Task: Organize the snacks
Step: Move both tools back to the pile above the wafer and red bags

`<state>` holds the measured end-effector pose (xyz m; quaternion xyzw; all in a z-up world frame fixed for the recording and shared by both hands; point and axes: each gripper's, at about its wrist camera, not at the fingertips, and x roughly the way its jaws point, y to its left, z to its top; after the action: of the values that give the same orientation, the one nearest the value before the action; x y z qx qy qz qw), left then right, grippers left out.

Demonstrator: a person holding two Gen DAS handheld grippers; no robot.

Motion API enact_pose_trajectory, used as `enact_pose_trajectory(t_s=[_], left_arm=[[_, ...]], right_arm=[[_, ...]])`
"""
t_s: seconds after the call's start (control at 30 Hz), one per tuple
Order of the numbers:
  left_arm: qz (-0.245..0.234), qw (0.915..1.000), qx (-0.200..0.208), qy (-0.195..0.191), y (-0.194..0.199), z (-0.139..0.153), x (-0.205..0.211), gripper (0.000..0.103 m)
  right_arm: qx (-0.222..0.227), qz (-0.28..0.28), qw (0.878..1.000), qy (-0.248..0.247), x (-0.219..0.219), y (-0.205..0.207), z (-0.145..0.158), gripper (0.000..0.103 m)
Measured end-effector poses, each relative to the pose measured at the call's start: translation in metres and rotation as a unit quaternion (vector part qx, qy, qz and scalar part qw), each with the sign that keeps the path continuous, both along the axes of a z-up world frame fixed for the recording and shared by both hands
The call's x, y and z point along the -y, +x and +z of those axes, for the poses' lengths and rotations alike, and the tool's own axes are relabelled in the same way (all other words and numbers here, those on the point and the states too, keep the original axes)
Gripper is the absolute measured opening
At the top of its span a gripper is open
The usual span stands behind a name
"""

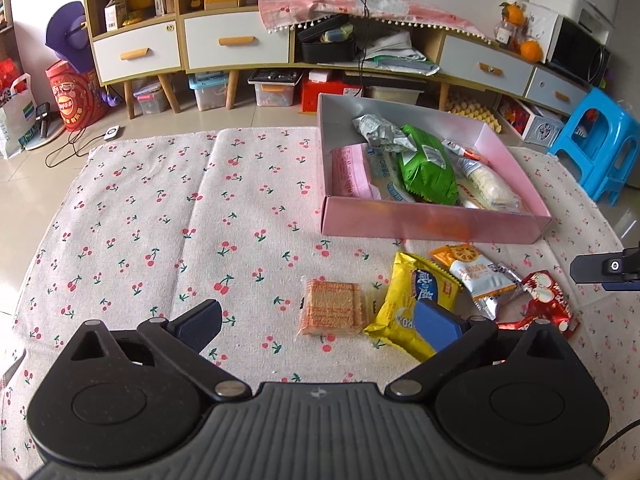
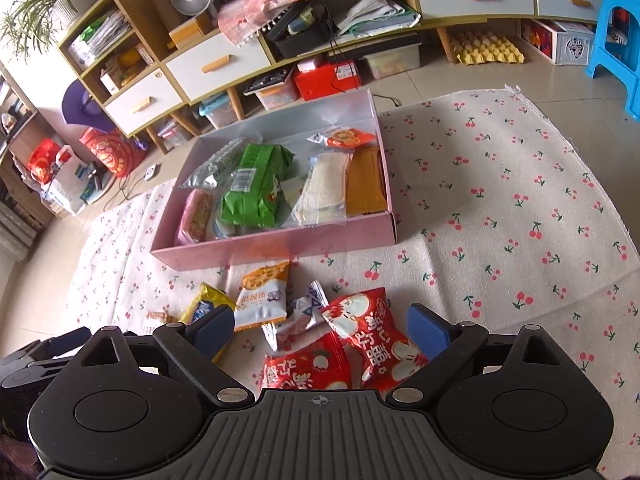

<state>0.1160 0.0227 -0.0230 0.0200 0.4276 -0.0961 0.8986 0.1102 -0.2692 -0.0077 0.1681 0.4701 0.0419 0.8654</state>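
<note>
While hovering with both jaws spread and empty: left gripper [image 1: 320, 322] nearing crackers [image 1: 331, 307], likely brittle, wanting edge grip; right gripper [image 2: 320, 330] nearing red packs [image 2: 372, 332], light, crinkly; box [image 2: 280, 242] waiting at twelve o'clock.

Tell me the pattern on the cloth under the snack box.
Small red cherries on pale cloth; clearest in the left wrist view.
</note>
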Motion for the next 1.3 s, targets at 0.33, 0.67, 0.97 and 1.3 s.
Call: enact_pose_trajectory(t_s=[0.33, 0.67, 0.97, 1.3], left_arm=[[0.03, 0.9993, -0.021, 0.005, 0.008, -0.01, -0.013, 0.102], [0.023, 0.9989, -0.038, 0.016, 0.016, -0.021, -0.003, 0.099], [0.026, 0.9982, -0.045, 0.031, 0.022, -0.027, 0.007, 0.092], [0.033, 0.9973, -0.065, 0.01, 0.023, -0.027, -0.001, 0.071]], right_arm=[[-0.047, 0.021, 0.998, -0.041, -0.016, -0.002, -0.023, 0.095], [-0.067, 0.021, 0.996, -0.05, -0.02, 0.002, -0.032, 0.095], [-0.073, 0.019, 0.996, -0.054, -0.017, 0.003, -0.035, 0.095], [-0.072, 0.014, 0.996, -0.054, -0.013, 0.004, -0.035, 0.095]])
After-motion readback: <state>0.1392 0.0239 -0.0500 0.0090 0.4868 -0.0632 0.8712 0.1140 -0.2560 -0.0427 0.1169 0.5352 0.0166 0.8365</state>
